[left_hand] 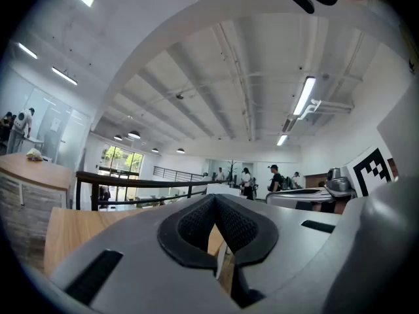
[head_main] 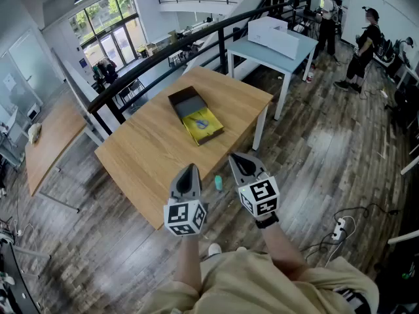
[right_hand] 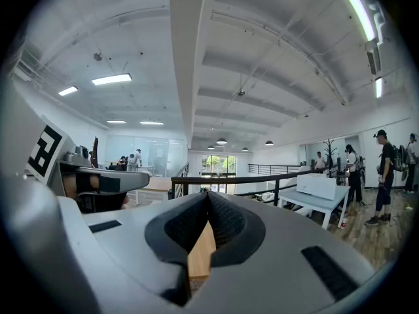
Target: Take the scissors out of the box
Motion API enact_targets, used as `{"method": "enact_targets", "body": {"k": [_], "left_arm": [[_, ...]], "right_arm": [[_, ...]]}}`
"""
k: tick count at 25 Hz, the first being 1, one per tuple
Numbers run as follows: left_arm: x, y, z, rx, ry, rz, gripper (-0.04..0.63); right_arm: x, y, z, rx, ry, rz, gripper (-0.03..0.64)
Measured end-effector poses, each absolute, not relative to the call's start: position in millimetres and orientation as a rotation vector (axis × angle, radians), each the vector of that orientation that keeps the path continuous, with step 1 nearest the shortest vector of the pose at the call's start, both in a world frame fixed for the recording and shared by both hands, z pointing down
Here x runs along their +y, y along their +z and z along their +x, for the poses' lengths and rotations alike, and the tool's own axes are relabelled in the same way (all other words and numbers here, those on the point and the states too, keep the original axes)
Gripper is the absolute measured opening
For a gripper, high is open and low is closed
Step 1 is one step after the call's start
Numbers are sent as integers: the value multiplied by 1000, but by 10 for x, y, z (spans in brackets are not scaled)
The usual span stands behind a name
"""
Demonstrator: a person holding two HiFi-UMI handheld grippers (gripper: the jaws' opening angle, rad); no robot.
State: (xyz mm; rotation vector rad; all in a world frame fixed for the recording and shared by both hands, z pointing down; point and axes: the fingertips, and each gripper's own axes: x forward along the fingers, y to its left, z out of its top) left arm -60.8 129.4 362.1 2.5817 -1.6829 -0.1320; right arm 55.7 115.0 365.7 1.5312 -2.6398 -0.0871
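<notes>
Scissors [head_main: 201, 123] in box [head_main: 185, 101], well beyond both closed jaws

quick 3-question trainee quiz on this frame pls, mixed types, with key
1. True or false: the scissors lie in the yellow half of the open box.
2. Left tool, right tool: which holds something? A) left B) right C) neither
3. What colour is the small object on the table near the tools?
Key: 1 true; 2 C; 3 teal.
</notes>
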Motion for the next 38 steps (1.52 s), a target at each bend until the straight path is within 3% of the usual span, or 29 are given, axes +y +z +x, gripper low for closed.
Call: {"method": "enact_targets", "body": {"k": [23,38], "left_arm": [[1383,3937,-220,-1816,66,2589,11],[-668,3804,-556,-1806,18,2644,11]], "right_arm": [[1242,3972,867,-2644,75,1530,15],[-713,3815,458,-2617,-7,1565,15]]}}
